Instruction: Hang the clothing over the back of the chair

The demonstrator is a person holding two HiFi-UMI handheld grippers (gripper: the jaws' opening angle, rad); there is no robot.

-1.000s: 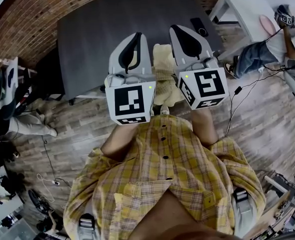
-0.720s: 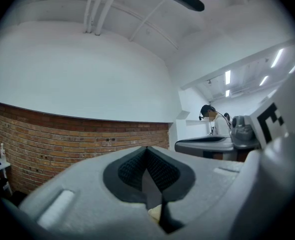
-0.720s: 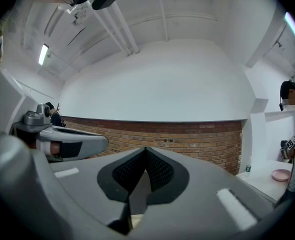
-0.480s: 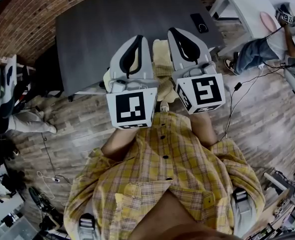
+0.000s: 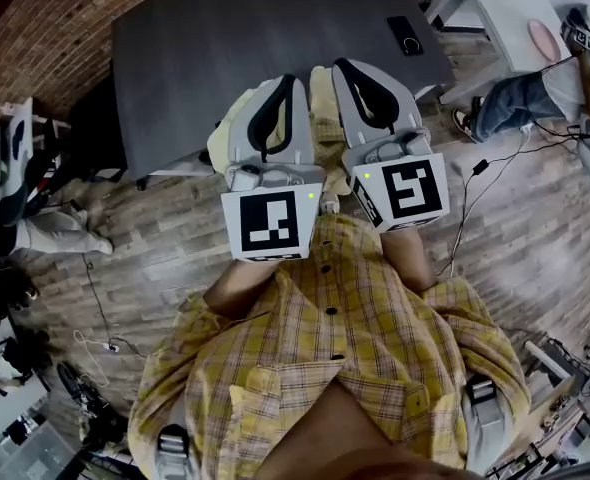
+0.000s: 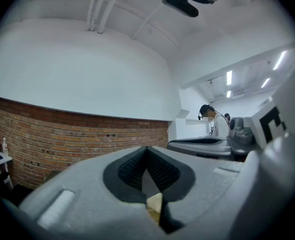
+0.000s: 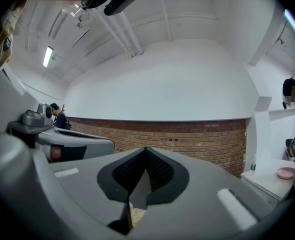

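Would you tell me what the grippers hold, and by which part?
The left gripper and right gripper each pinch the yellow plaid shirt by its top edge.

A dark table [image 5: 225,58] fills the upper middle of the head view, with a phone [image 5: 405,36] lying near its right corner. At upper right, a white table [image 5: 503,8] bears a pink plate [image 5: 543,40]. Cables [image 5: 88,293] trail across the wood floor [image 5: 175,238].

The shirt [image 5: 345,338] shows yellow plaid with dark buttons, just below the dark grey table [image 5: 195,48]. Left gripper [image 5: 275,103] and right gripper [image 5: 362,83]: pale grey, black pads, black-and-white marker cubes. Red-brown brick wall [image 5: 35,48] behind the table, grey-brown plank floor [image 5: 155,248] beside it.
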